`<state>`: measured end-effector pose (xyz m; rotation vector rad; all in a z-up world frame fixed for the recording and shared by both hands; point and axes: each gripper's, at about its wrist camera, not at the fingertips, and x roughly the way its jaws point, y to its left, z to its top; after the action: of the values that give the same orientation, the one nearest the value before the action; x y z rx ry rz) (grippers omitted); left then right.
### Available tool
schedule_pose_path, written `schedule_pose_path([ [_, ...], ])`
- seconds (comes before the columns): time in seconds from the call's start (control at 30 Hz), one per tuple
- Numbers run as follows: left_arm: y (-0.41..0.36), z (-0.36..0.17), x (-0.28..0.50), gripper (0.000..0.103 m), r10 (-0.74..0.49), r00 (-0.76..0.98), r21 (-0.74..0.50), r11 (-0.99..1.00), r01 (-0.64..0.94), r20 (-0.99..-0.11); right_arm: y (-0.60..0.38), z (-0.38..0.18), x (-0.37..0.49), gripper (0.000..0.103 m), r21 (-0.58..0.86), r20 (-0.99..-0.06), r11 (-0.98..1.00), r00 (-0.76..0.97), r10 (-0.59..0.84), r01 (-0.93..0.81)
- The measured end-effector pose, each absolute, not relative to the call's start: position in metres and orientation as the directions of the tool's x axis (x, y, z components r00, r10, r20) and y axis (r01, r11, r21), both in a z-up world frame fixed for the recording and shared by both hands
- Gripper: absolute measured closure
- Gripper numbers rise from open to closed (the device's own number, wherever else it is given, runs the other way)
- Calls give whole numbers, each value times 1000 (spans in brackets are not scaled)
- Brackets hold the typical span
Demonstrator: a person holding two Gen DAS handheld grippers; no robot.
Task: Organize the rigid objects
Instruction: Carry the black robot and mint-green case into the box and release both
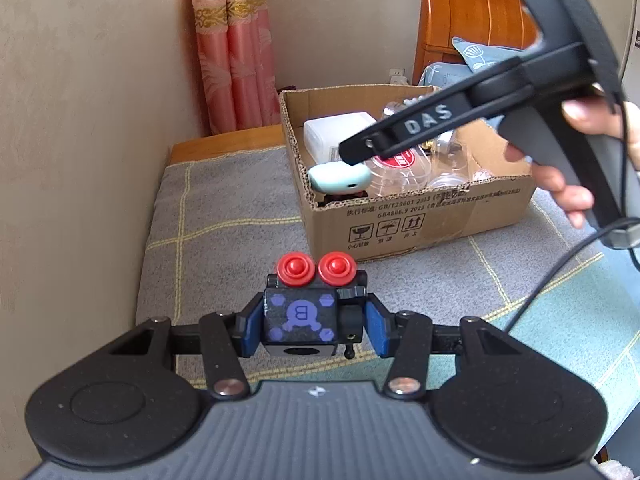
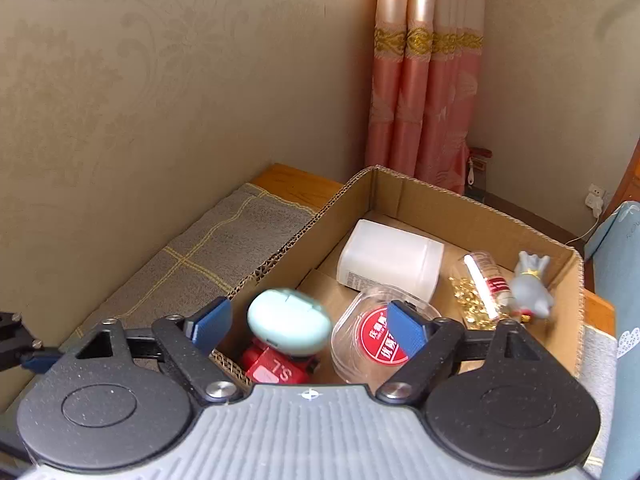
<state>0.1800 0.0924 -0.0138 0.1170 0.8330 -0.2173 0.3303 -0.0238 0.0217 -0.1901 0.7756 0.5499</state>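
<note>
black toy (image 1: 300, 320), purple marks, red knobs | mint case (image 2: 288, 326), blurred | grey blanket (image 1: 224, 208), yellow checks

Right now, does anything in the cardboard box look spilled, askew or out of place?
Yes. Small gold pieces lie scattered loose on the cardboard box floor beside a tipped clear vial. The mint case rests tilted on a red toy.

The cardboard box (image 2: 472, 208) sits on the blanket (image 1: 224, 200) beside the wall. In it, a jar (image 2: 390, 258) lies behind an oval case (image 2: 286, 322), the figurine (image 2: 532, 290) far right.
</note>
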Motion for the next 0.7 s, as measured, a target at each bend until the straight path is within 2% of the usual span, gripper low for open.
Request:
schedule_pose_path([
  [0.1,88,-8,182,53,-154,658,19,969,248,-737,-35,29,317,0,9,-699,854,607,377,-520],
  [0.3,73,11,197,53,-158,682,58,958,282,-715,-63,37,287,0,-85,-702,896,664,257,-436],
  [0.43,58,29,223,53,-183,691,71,944,322,-699,-86,32,267,0,-91,-714,927,673,193,-363],
  [0.7,23,35,343,53,-182,668,68,941,331,-722,-115,26,236,0,-36,-699,963,695,168,-268],
])
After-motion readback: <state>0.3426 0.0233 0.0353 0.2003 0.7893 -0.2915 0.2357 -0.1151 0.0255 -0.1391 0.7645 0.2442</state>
